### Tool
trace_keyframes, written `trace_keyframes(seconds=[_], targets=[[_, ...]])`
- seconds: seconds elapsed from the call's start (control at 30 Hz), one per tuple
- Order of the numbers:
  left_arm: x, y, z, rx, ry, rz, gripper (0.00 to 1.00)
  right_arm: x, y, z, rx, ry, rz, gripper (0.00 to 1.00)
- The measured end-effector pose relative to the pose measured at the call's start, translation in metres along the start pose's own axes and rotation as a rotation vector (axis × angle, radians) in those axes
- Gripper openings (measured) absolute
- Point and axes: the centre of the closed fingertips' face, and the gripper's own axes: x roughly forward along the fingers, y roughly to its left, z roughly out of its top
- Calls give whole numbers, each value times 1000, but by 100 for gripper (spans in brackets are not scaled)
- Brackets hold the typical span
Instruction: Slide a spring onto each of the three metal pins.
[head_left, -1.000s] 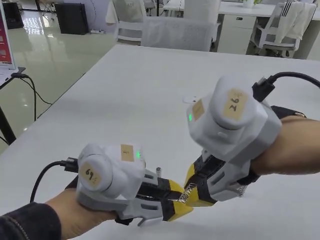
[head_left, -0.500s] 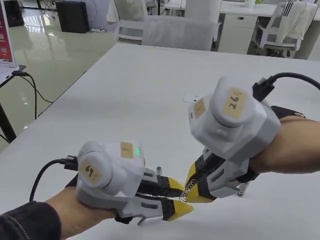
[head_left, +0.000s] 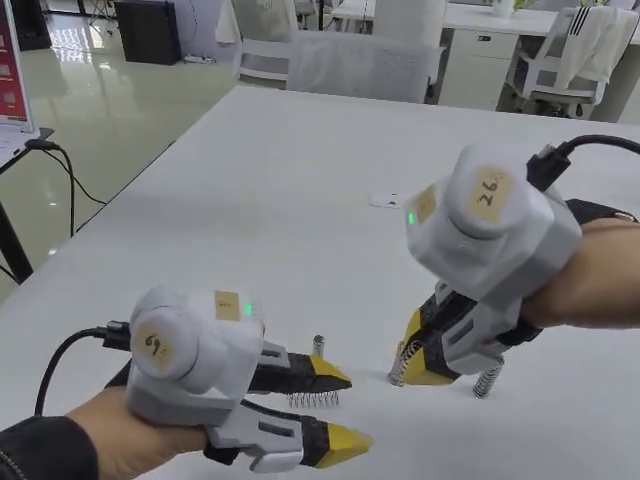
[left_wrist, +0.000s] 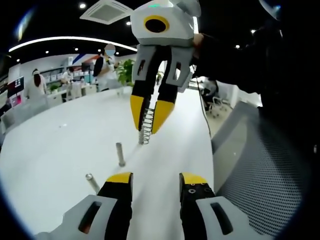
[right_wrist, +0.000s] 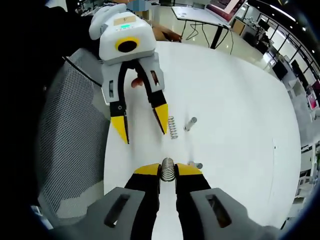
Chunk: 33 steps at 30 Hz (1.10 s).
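change: my grippers, tip to tip a moment ago, are now apart | left gripper (head_left: 355, 408): jaws wide, empty | right gripper (head_left: 416, 368): clamped on a spring (head_left: 404, 364), upright just above the desk (head_left: 300, 200) | meaning: handover looks done, bare metal pin (head_left: 318, 346) likely next; loose spring (head_left: 313, 399) lies on the desk by the left gripper

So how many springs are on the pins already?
Maybe one: a standing spring beside the right gripper looks slid onto a pin, though that pin is hidden. In hand: the right gripper's fingers pinch the held spring. Left: the far pin and near pin are bare, and a loose spring lies on the table by the left gripper's open fingers.
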Motion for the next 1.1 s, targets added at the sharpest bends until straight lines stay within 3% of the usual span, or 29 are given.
trace_keyframes(seconds=[0.33,0.57,1.1], targets=[[-4,1,-4,-51,-17,28,39,4,-28,-13,28,42,-52,8],[-6,0,-8,-77,-20,31,43,11,-47,-14,41,59,-59,8],[-4,-1,-11,-93,-12,29,49,25,-50,-20,63,93,-27,8]])
